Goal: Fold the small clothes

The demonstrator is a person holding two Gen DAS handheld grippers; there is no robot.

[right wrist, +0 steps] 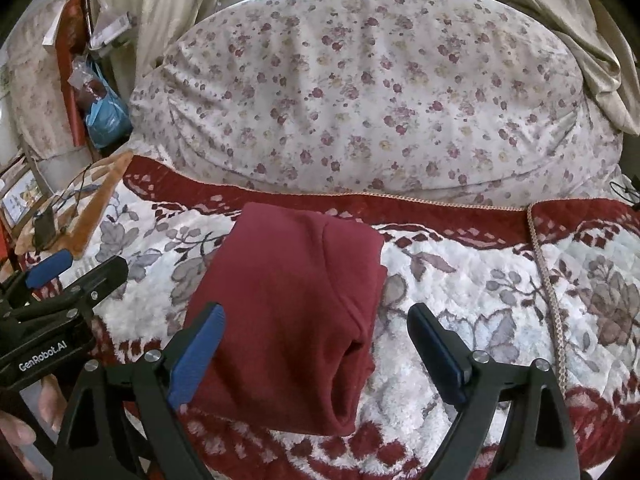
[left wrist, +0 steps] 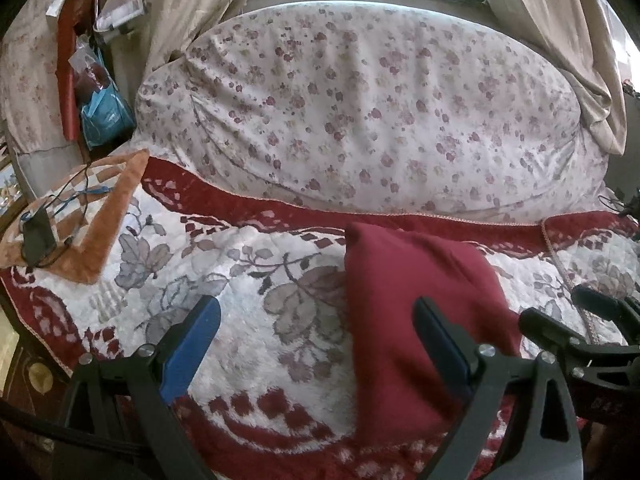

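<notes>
above folded red garment (right wrist: pixel 288 312), both jaws wide (empty)

maroon garment (right wrist: pixel 288 308), floral red-white blanket (right wrist: pixel 480 292)

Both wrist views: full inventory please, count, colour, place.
garment: 1, dark red, folded, lying on the blanket between the right hand-held gripper's fingers
blanket: 1, white with grey leaves and red border, covering the bed
quilt: 1, white with small red flowers, bundled behind the blanket
towel: 1, orange and white, far left
bag: 1, blue, hanging at left
curtains: cream, by the window
left hand-held gripper: 1, black with blue pads, open
right hand-held gripper: 1, same, open
</notes>
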